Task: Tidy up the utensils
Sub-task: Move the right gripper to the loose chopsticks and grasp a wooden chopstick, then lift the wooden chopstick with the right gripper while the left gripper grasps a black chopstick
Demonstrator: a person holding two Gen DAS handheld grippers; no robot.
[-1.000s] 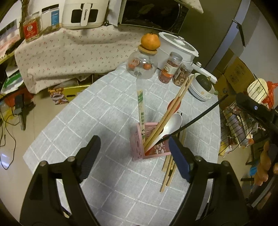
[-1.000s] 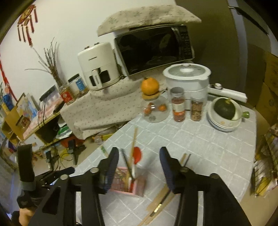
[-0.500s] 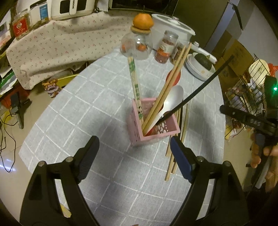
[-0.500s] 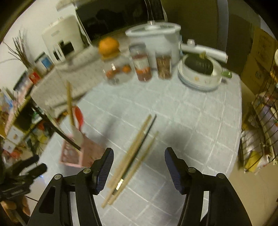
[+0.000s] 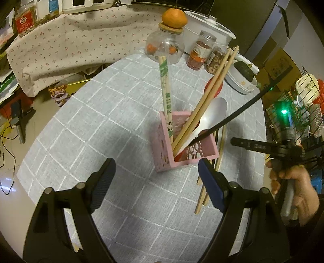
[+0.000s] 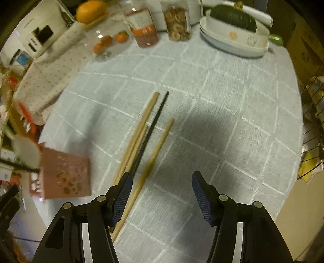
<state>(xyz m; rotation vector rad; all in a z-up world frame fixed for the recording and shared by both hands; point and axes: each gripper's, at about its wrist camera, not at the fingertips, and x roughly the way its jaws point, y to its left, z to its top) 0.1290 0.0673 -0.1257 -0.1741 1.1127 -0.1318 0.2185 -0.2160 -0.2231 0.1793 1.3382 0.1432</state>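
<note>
On grid cloth, pale wooden chopsticks [image 6: 139, 139]

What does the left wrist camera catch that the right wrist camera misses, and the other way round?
Only the left wrist view shows inside the pink holder: paper-wrapped chopsticks, a wooden pair, a white spoon and one black chopstick. It also shows the person's hand gripping the other tool.

Only the right wrist view shows the loose chopsticks full length on the tablecloth, just ahead of the right gripper, whose jaws are closing with nothing between them.

Both share the holder, tablecloth, orange, jars and dark squash.
</note>
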